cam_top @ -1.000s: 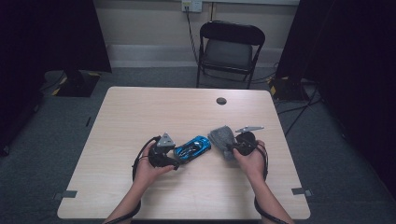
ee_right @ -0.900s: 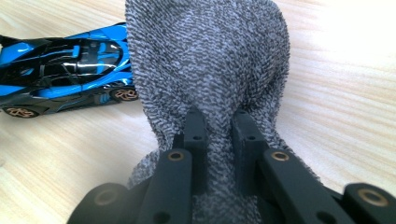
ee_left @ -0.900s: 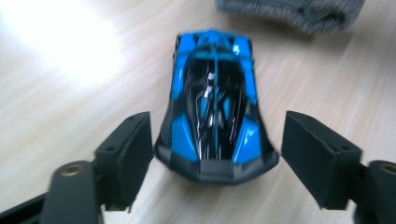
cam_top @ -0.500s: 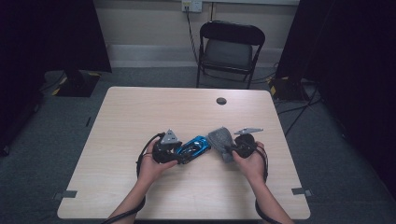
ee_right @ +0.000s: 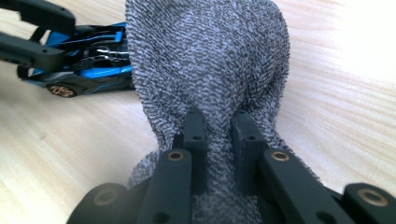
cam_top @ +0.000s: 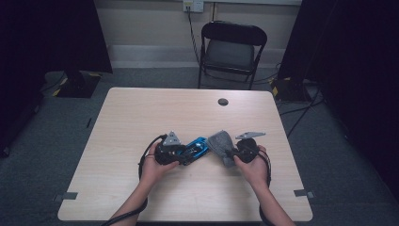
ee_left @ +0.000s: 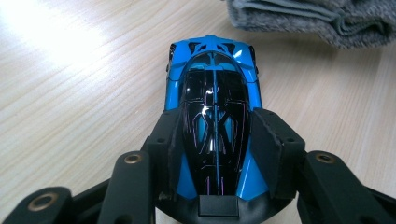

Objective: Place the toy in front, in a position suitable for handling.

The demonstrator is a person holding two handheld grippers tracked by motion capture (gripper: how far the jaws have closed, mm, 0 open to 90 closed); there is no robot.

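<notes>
Left fingers [ee_left: 215, 140] just closing onto the car's [ee_left: 212, 88] glossy sides (risking squirting forward out of them); right fingers [ee_right: 218, 135] pinching the cloth [ee_right: 210, 56].

Overhead light falls evenly on the pale table [cam_top: 141, 122] while the room around it stays dark. Glare whitens the wood in both gripper views and glints off the blue toy car [ee_left: 212, 88]. Close jaws look soft.
</notes>
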